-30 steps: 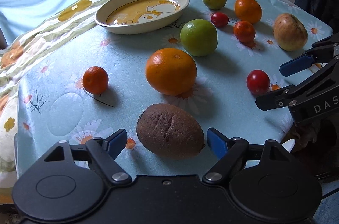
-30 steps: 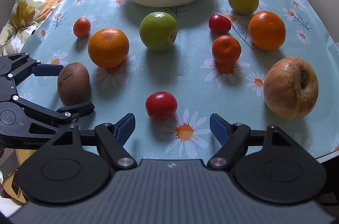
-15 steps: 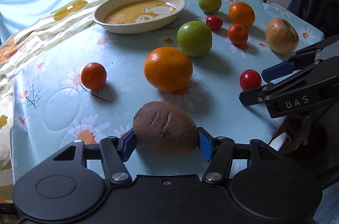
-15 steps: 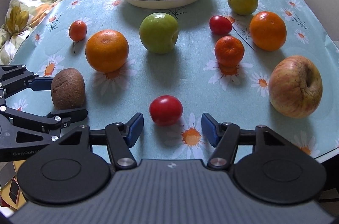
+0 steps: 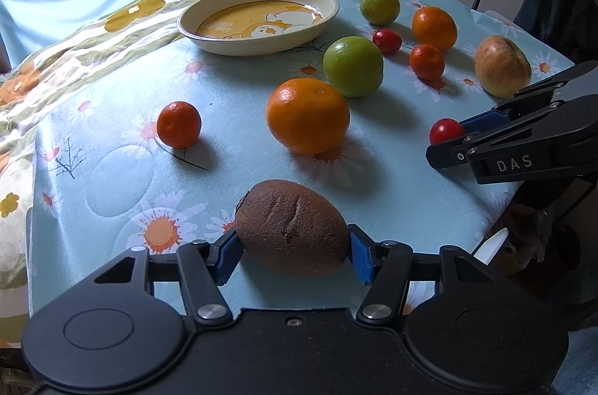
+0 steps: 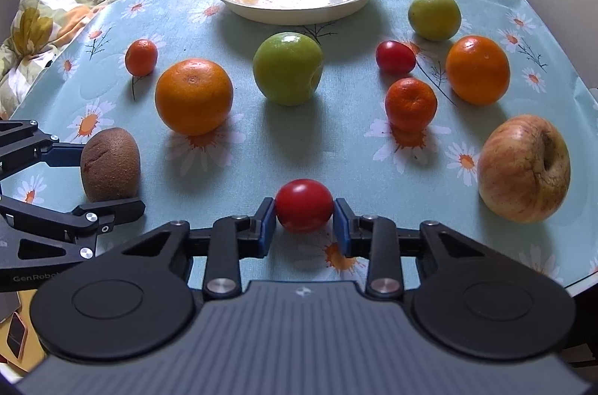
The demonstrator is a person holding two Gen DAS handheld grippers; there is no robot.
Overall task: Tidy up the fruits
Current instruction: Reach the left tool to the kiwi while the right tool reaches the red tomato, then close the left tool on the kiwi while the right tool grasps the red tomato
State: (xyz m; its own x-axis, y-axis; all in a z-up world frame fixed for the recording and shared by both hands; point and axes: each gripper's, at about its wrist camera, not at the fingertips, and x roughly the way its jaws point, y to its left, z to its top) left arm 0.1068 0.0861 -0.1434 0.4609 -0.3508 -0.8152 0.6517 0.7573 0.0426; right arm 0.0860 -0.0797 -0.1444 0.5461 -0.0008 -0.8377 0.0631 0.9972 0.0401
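A brown kiwi (image 5: 291,226) lies at the near edge of the daisy-print tablecloth, and my left gripper (image 5: 293,245) is shut on it, a blue pad pressing each end. In the right wrist view the same kiwi (image 6: 110,165) sits in the left gripper (image 6: 101,181) at the far left. My right gripper (image 6: 304,219) is shut on a small red tomato (image 6: 303,204), both pads against its sides. From the left wrist view that tomato (image 5: 444,131) shows in the right gripper (image 5: 452,138). A cream plate (image 6: 299,17) with a yellow picture stands at the far side, with nothing on it.
Loose on the cloth are a large orange (image 6: 193,95), a green apple (image 6: 287,67), a small mandarin (image 6: 141,57), another tomato (image 6: 395,57), a mandarin (image 6: 411,103), an orange (image 6: 477,69), a green fruit (image 6: 434,15) and a red-yellow apple (image 6: 523,168). The table edge runs just under both grippers.
Both grippers stood open around their fruit a second ago. The left one closed onto the kiwi first, then the right one closed onto the tomato. Neither hand moved much.
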